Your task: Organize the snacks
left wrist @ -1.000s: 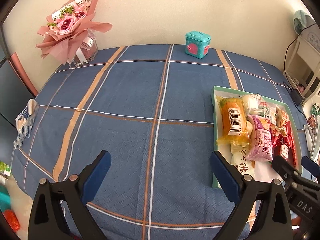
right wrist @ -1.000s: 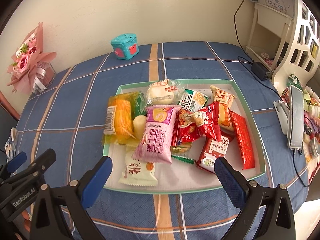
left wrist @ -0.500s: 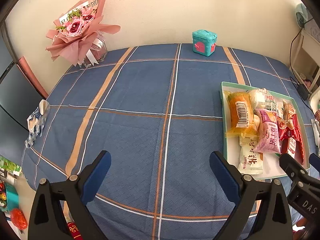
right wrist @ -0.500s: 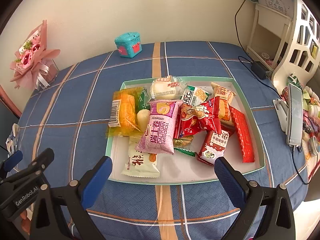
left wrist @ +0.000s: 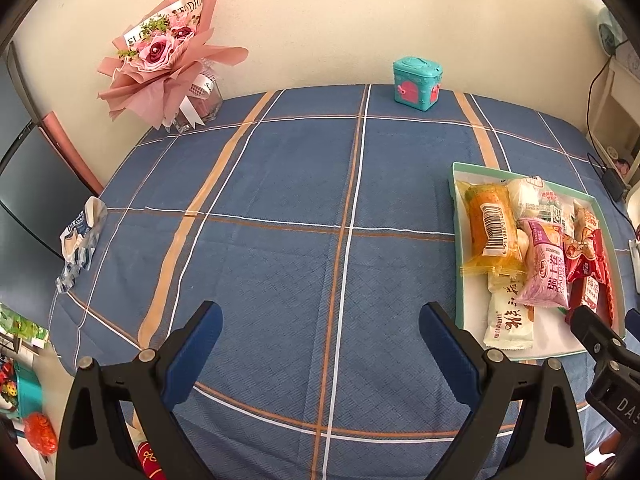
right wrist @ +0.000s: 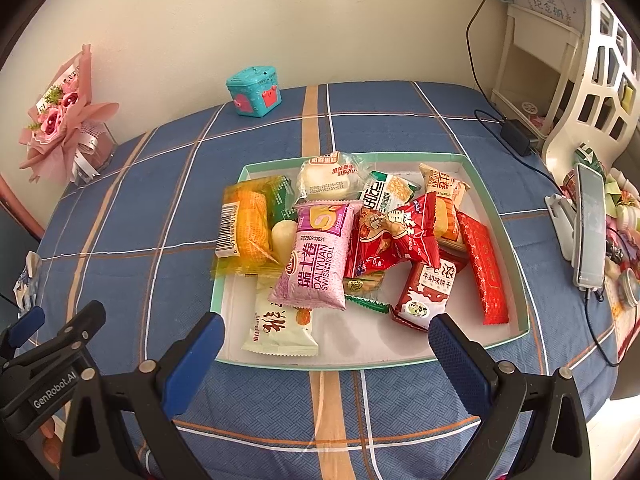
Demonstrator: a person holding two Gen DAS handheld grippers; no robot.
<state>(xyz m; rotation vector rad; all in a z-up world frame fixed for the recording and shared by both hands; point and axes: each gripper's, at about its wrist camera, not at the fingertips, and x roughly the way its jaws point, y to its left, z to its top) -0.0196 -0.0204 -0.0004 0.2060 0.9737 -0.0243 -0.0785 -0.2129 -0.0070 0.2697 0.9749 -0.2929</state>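
Right wrist view: the right tongs [right wrist: 324, 340] hang wide open and empty above the near edge of the green-rimmed tray [right wrist: 496, 208], where snack packets [right wrist: 316, 256] lie heaped on the checked tabletop [right wrist: 160, 208]. Left tongs [left wrist: 320, 324] gape open too, holding nothing, over bare cloth left of the tray.

bright even daylight, soft shadows, sharp focus, fisheye-bent edges
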